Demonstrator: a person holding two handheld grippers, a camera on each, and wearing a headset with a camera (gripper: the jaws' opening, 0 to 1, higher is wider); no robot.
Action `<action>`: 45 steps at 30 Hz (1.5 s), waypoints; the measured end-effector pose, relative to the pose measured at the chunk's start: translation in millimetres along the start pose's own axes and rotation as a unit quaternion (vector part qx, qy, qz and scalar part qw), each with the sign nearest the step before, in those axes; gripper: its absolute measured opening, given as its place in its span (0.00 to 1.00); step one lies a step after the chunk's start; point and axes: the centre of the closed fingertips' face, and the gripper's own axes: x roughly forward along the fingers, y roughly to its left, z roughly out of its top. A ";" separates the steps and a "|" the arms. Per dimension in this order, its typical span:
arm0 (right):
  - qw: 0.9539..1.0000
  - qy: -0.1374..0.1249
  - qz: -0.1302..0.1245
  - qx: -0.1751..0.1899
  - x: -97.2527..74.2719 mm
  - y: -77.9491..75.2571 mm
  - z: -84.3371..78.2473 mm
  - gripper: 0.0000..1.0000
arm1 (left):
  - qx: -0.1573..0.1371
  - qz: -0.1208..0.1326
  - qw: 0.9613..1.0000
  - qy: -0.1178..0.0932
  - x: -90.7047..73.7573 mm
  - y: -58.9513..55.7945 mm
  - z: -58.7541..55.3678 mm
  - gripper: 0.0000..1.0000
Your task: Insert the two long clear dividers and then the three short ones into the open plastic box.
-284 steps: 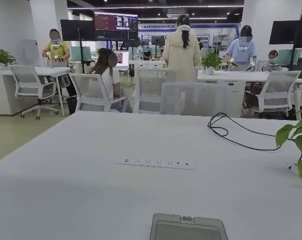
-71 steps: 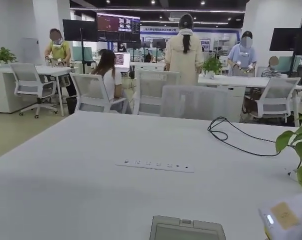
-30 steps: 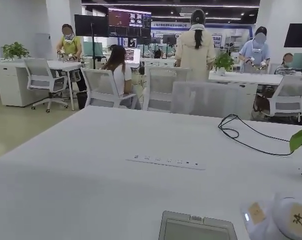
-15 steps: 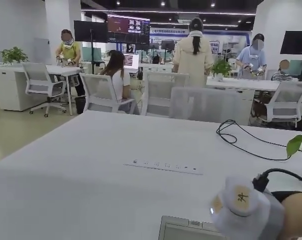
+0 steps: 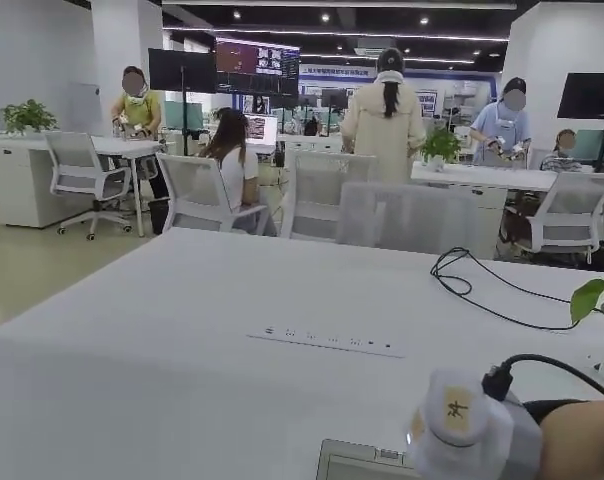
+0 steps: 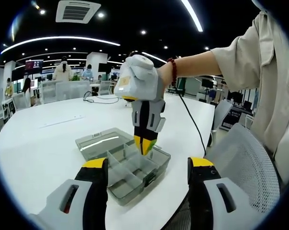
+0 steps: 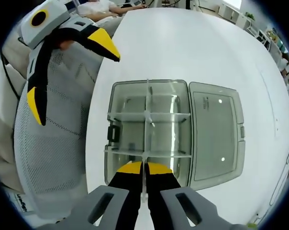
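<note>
Student: White workbench point(image 5: 182, 330) in an open-plan office, people point(image 5: 387, 100) behind; where does the plastic box point(image 7: 127, 103) lie?
Tutor: At the bench's near edge, lid point(image 7: 216, 136) folded flat beside the tray. Two long dividers point(image 7: 168, 115) cross the tray side to side; a short divider point(image 7: 148, 96) stands at right angles to them in the far row.
Student: And the jaws?
Tutor: Right gripper point(image 7: 144, 168): pressed almost together, pinching a clear divider point(image 7: 143, 191) edge-on, in line with that short one, over the nearest row. Left gripper point(image 6: 148, 165): spread wide, holding nothing, off the bench edge above a mesh chair point(image 7: 63, 143)
</note>
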 end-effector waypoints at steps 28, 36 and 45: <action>0.999 0.004 -0.037 0.007 27.8 -3.0 -8.1 0.07 | 0.001 0.017 1.000 0.011 -2.1 5.4 -3.5 0.69; 0.996 -0.052 -0.063 0.030 10.2 -0.3 0.2 0.23 | 0.003 0.026 1.000 0.014 -4.8 12.0 -0.8 0.70; 0.980 -0.130 -0.123 0.091 -28.8 16.2 1.5 0.39 | 0.013 0.062 0.998 0.030 -29.6 34.6 10.0 0.73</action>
